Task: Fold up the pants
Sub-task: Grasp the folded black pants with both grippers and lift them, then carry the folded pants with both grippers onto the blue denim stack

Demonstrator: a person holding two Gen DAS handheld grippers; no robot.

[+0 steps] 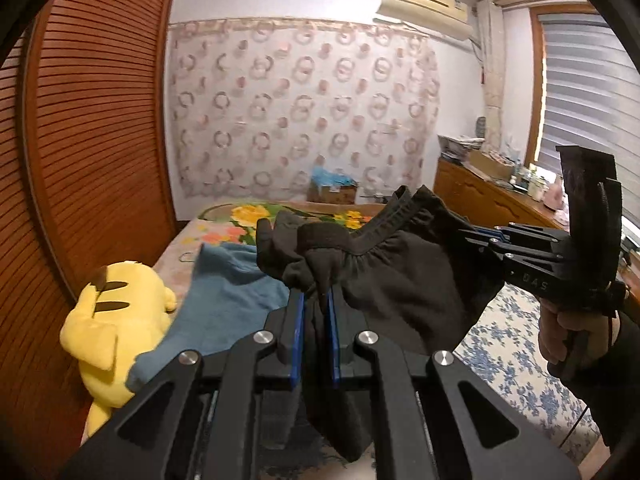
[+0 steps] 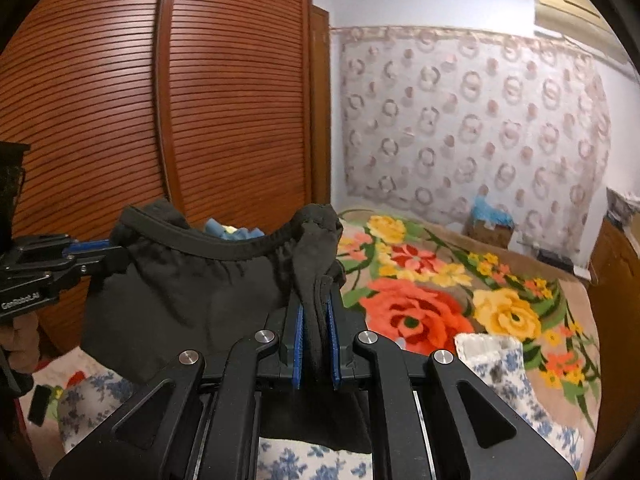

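Note:
Dark brown-black pants (image 1: 404,280) with an elastic waistband hang in the air above the bed, stretched between both grippers. My left gripper (image 1: 316,296) is shut on one end of the waistband, with cloth bunched between its blue pads. My right gripper (image 2: 316,308) is shut on the other end of the waistband. In the left wrist view the right gripper (image 1: 472,236) comes in from the right, held by a hand. In the right wrist view the left gripper (image 2: 108,250) comes in from the left. The pants (image 2: 192,300) sag between them. The legs hang down out of sight.
A flowered blanket (image 2: 460,300) covers the bed. A yellow plush toy (image 1: 116,320) and a blue cloth (image 1: 228,304) lie by the slatted wooden wardrobe (image 1: 88,120). A blue-and-white floral cover (image 1: 516,360) lies near me. A wooden dresser (image 1: 492,196) stands at right.

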